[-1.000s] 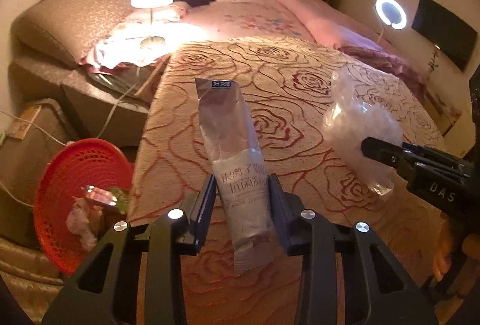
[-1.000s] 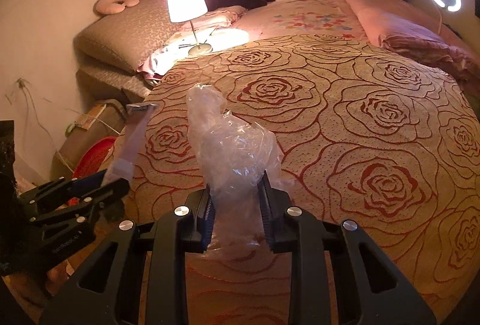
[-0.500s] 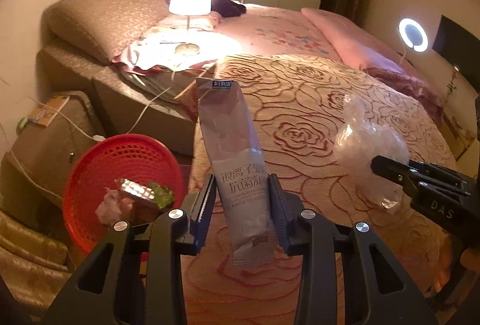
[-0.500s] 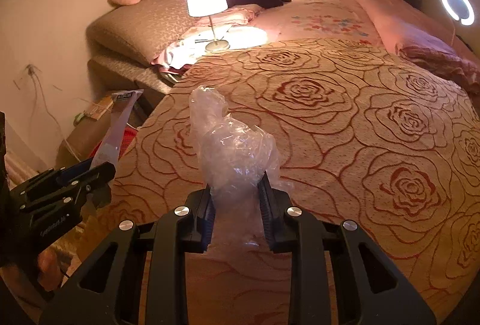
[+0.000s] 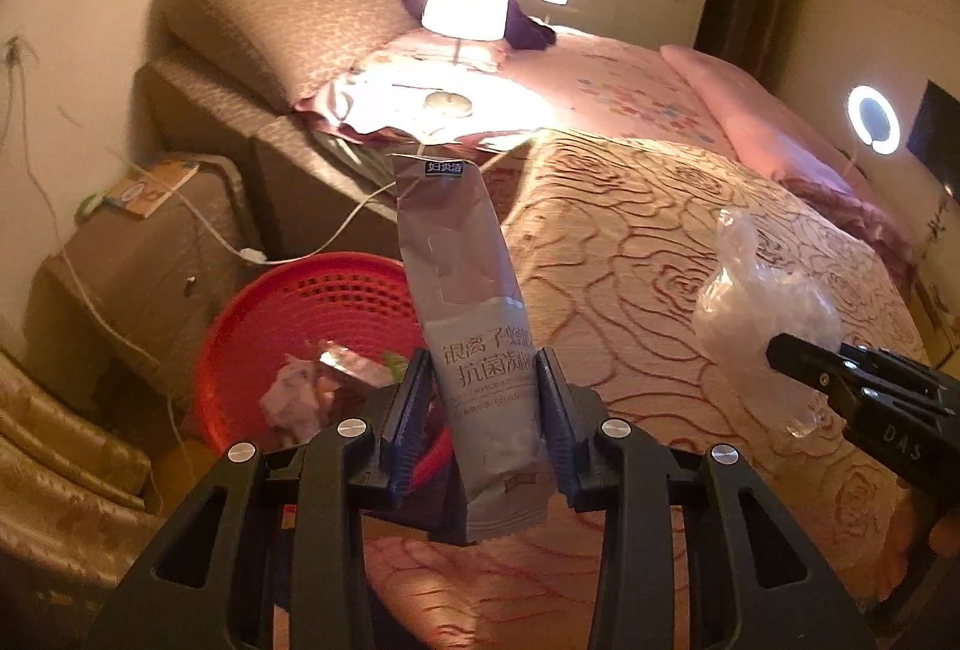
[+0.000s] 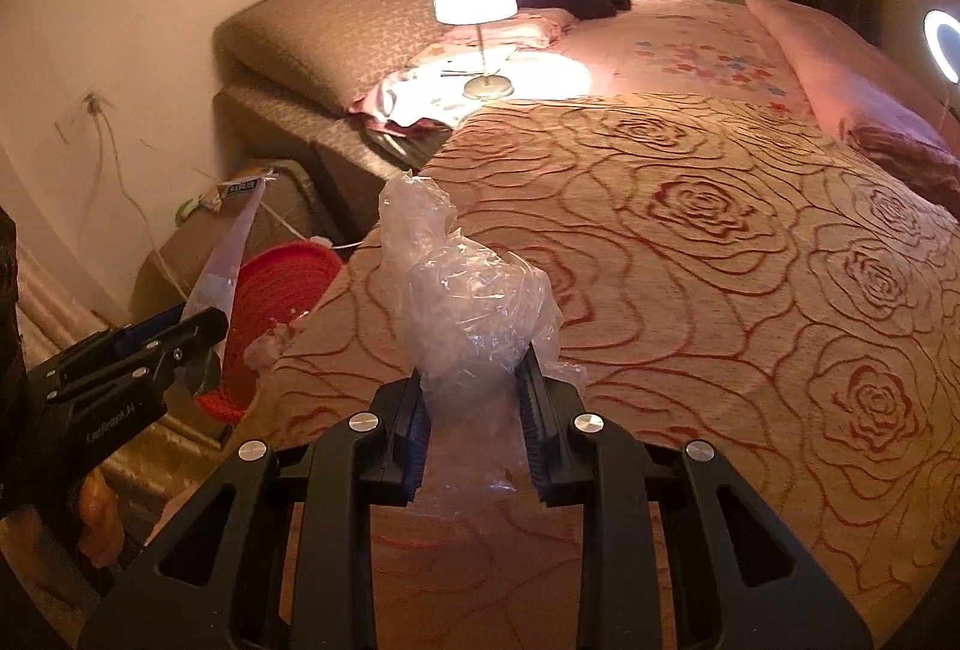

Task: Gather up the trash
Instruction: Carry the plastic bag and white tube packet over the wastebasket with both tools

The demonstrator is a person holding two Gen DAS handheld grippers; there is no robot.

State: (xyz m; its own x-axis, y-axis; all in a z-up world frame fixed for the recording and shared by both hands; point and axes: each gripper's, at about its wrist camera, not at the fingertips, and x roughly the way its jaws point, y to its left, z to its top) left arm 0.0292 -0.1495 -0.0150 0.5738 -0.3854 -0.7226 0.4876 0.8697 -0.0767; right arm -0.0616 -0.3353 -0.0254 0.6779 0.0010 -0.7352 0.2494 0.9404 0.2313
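Two grippers, two pieces of trash: left gripper (image 5: 485, 413) is clamped on one grey wrapper (image 5: 474, 326), held upright above the red basket (image 5: 312, 302) beside the bed (image 6: 690, 230); right gripper (image 6: 471, 419) pinches one crumpled clear plastic bag (image 6: 468, 302) over the rose bedspread. Basket's contents are hard to make out, its near rim hidden behind the fingers.
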